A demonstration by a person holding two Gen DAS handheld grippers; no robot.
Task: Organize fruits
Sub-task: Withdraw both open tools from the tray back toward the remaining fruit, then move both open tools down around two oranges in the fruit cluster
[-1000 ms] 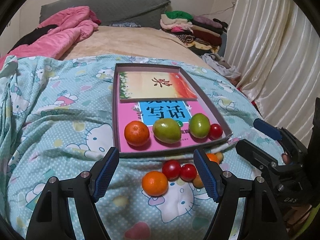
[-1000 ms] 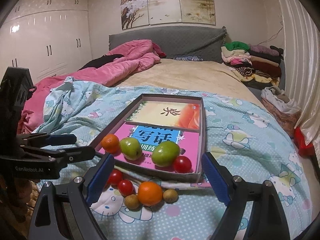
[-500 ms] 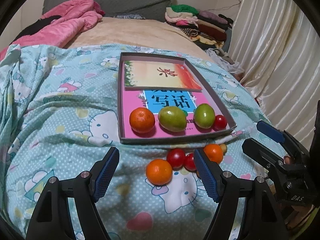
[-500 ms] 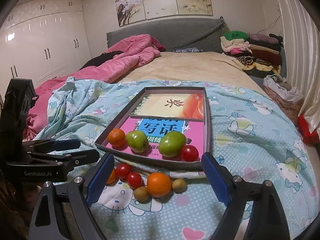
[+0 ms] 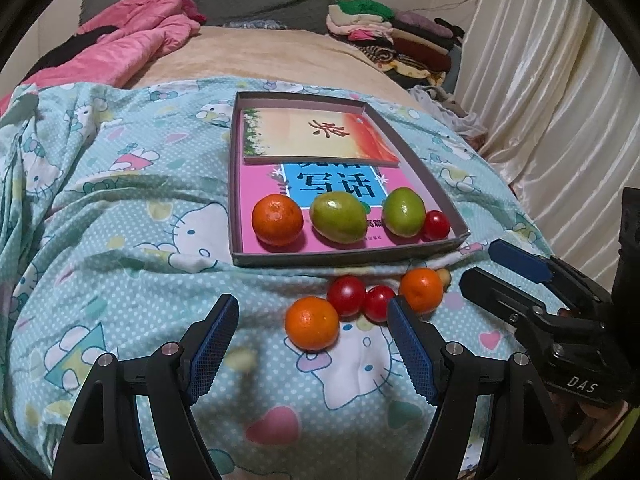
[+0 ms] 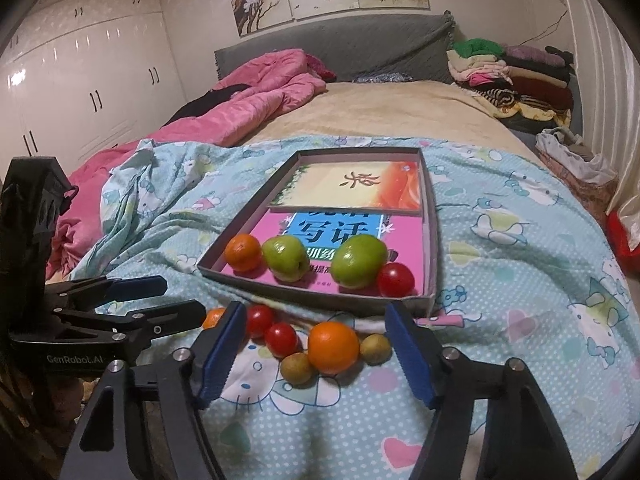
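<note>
A shallow grey tray (image 5: 416, 168) lies on a bed under a blue cartoon-print cover (image 5: 120, 240), its long axis running away from both cameras toward the headboard; two books line its floor. Along its near short wall a row runs crosswise: an orange (image 5: 277, 219), two green fruits (image 5: 338, 217) (image 5: 403, 212) and a cherry tomato (image 5: 436, 224). The left green fruit lies with its long axis across the tray, the right one more upright. In front of the tray, on the cover, a second row lies parallel to that wall: a near orange (image 5: 312, 323), two tomatoes (image 5: 346, 295) (image 5: 378, 303), a further orange (image 6: 333, 346) and two small brown fruits (image 6: 296, 367) (image 6: 375, 348). The left gripper (image 5: 312, 344) hovers with fingers released, the near orange lying between them untouched. The right gripper (image 6: 316, 352) has just been narrowing; its fingers bracket the tomatoes, the further orange and the brown fruits without pressing on any.
</note>
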